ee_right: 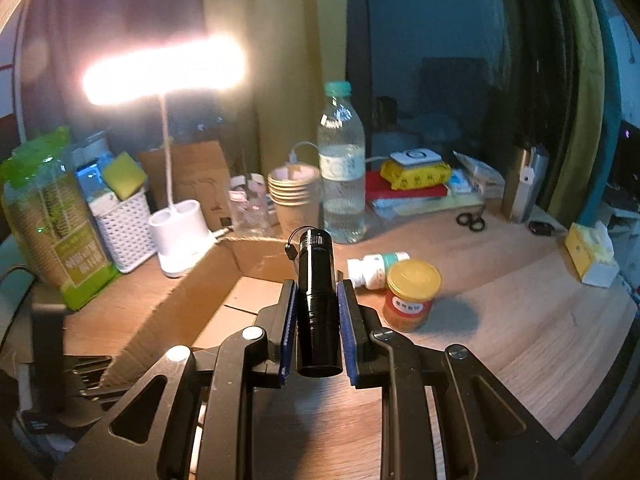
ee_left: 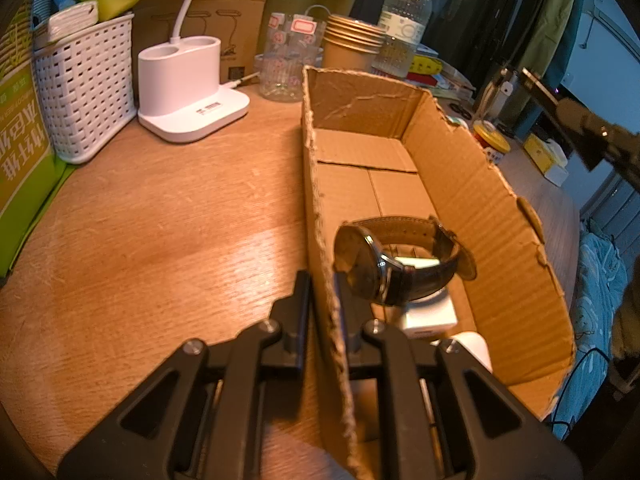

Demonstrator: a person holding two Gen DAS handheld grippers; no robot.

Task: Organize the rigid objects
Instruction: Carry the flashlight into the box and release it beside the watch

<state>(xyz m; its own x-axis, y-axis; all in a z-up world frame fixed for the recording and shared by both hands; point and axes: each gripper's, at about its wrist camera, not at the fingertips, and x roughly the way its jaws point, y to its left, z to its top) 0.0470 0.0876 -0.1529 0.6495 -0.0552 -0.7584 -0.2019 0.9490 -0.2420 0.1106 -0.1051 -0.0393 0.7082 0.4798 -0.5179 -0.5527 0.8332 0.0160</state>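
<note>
My left tool (ee_left: pixel 322 280) pinches the cardboard box (ee_left: pixel 472 200) wall, watch (ee_left: pixel 394 260) inside nr it. Right tool (ee_right: pixel 317 300) clamps a black flashlight (ee_right: pixel 318 300), up over the counter (ee_right: pixel 520 312); yellow-lid jar (ee_right: pixel 410 296) & white bottle (ee_right: pixel 374 268) just beyond.

Brown cardboard box (ee_left: pixel 460 168); black flashlight (ee_right: pixel 317 280); dark brown watch strap (ee_left: pixel 424 256); white woven-pattern basket (ee_left: pixel 86 88); red jar w/ yellow lid (ee_right: pixel 412 292); orange wood-grain bench (ee_left: pixel 160 220).
</note>
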